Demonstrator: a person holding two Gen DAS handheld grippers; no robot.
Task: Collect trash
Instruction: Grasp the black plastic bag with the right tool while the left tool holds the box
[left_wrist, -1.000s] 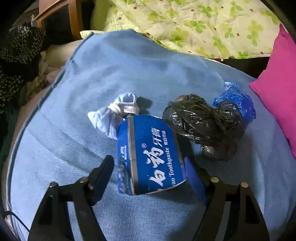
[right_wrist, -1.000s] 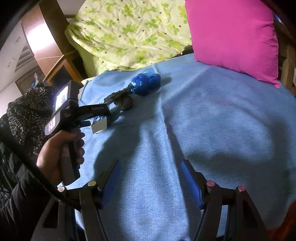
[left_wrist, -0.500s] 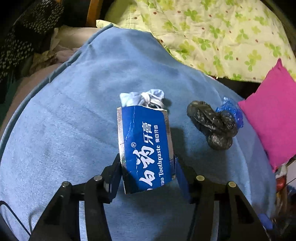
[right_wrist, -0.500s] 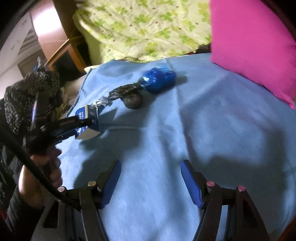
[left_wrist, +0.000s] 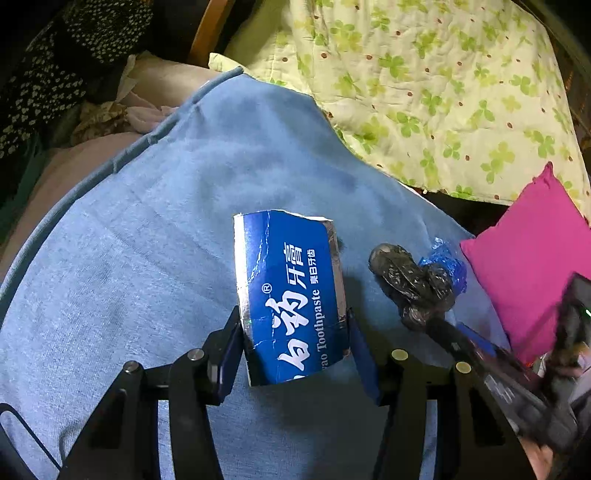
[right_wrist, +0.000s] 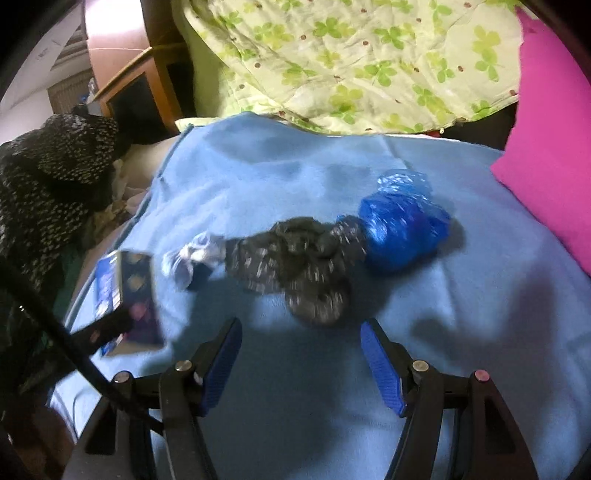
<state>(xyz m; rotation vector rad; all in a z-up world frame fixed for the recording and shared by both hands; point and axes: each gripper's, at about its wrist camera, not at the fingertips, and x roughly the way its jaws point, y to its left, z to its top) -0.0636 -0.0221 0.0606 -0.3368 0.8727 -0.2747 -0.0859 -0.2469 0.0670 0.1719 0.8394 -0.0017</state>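
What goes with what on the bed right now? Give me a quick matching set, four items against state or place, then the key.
Items:
1. toothpaste box
2. black bag
3. blue bag
4. right claw

States:
A. open, nothing between its fingers
B. lying on the blue blanket, nearest the pink pillow
C. clamped in the left claw
D. crumpled on the blanket, just ahead of the open claw

Pairs: 1-C, 2-D, 3-B, 4-A
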